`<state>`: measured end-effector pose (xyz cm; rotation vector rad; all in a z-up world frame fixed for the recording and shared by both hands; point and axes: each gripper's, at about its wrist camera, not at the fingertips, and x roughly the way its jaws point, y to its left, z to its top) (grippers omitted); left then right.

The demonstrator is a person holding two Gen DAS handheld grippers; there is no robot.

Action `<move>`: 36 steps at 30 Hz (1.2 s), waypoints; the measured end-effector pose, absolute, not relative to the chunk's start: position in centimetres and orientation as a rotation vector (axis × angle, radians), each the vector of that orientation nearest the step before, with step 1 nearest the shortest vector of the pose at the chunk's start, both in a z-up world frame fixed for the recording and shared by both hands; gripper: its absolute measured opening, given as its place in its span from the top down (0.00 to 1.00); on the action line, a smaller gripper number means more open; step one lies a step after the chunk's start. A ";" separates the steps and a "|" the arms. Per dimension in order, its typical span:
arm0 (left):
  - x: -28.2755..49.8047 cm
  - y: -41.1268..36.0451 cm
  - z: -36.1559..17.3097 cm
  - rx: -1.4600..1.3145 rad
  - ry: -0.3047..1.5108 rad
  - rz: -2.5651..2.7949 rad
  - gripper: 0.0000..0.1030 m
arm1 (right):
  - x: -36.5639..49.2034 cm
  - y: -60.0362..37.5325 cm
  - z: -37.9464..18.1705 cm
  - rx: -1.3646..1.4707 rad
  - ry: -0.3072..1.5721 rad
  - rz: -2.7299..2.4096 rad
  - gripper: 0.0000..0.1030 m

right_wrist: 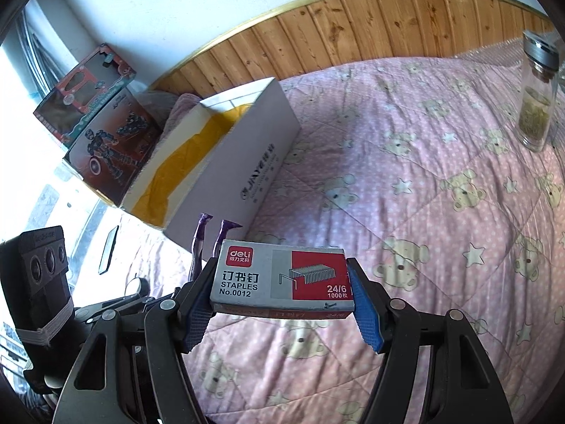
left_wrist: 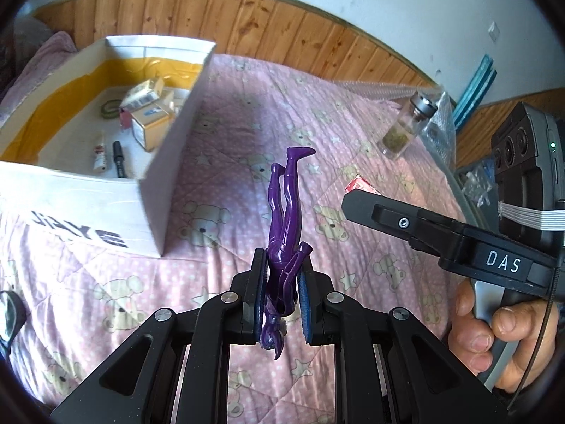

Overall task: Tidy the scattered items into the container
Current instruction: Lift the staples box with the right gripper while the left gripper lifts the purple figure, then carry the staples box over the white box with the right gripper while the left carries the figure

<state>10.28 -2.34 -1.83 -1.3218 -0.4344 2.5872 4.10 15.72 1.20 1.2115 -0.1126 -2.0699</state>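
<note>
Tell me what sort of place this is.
Most likely a bedroom: the work surface is a bed with a pink teddy-bear quilt, a wood-panelled wall runs behind it, and toy boxes are stacked beside it.

A pink quilt (right_wrist: 406, 162) printed with bears and stars covers the bed. Wood panelling (left_wrist: 282, 31) with a gold trim lines the white wall (right_wrist: 176, 7) behind.

Box (left_wrist: 88, 190): we find it on the bed (left_wrist: 229, 123), far left, below the headboard (left_wrist: 247, 24).
Box contents: small cartons (left_wrist: 148, 113) and a tube (left_wrist: 100, 155) lie inside.
Figure (left_wrist: 286, 219): between the left tool's (left_wrist: 280, 300) pads, above the bed, right of the box.
Staple box (right_wrist: 282, 277): across the right tool (right_wrist: 282, 304), above the bed.
Jar (right_wrist: 538, 95): upright on the bed, far right.
Toy boxes (right_wrist: 99, 120): stacked behind the box.
</note>
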 end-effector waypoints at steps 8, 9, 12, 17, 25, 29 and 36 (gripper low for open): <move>11.3 -5.2 -0.1 -1.257 -0.512 2.627 0.84 | 5.4 13.4 3.7 1.153 -0.089 -2.047 0.33; 11.4 -5.6 0.1 -1.248 -0.520 2.634 0.84 | 5.5 13.1 3.9 1.147 -0.085 -2.044 0.33; 11.7 -6.8 0.8 -1.222 -0.549 2.650 0.84 | 5.8 12.1 4.7 1.125 -0.071 -2.036 0.33; 12.0 -9.1 1.7 -1.186 -0.603 2.679 0.84 | 6.2 10.3 5.7 1.098 -0.054 -2.020 0.33; 11.8 -12.4 2.6 -1.148 -0.663 2.721 0.84 | 6.6 7.5 6.8 1.066 -0.024 -1.998 0.33; 11.2 -13.8 2.8 -1.139 -0.679 2.738 0.84 | 6.4 6.2 7.1 1.054 -0.012 -1.988 0.33; 10.1 -15.8 3.0 -1.127 -0.694 2.762 0.84 | 6.0 4.1 7.6 1.038 0.011 -1.973 0.33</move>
